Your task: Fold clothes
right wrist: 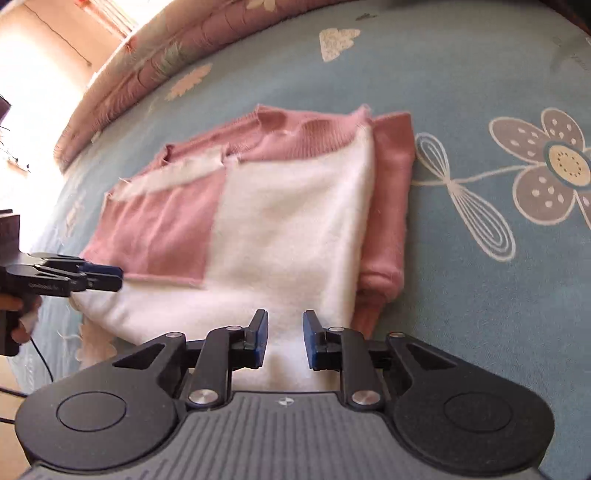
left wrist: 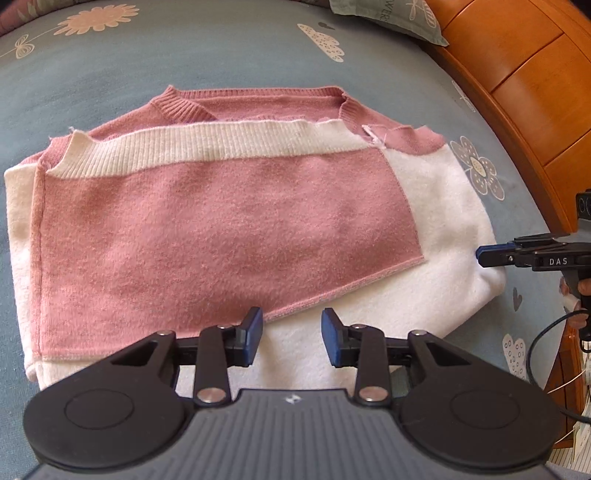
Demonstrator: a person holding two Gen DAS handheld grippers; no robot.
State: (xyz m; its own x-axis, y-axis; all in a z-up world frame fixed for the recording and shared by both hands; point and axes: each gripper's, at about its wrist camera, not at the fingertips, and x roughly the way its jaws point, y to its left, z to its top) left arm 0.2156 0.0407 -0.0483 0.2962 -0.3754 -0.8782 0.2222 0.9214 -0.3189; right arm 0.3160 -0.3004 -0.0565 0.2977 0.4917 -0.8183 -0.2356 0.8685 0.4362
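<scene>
Lying flat on a blue-grey bedspread printed with pale flowers and hearts, one pink and cream sweater, folded into a rough rectangle. Left portion, left wrist view: cream sleeve edge and pink body panel with a vertical seam. Centre: broad pink panel topped by a cream ribbed hem band, with the pink ribbed neckline showing just beyond it. Right portion: fleecy cream area reaching the rounded right corner of the fold. Left gripper: above the near edge of the sweater, blue-padded fingers spread apart, nothing between them; contact with the cloth cannot be told. Right gripper: at the right corner of the fold, seen edge-on in the left view, over the cream area in its own view, fingers parted and empty. Right hand: partly visible on that gripper's handle, black cable trailing below. Far right: orange wooden drawers beside the bed, grey pillow at the top edge.
</scene>
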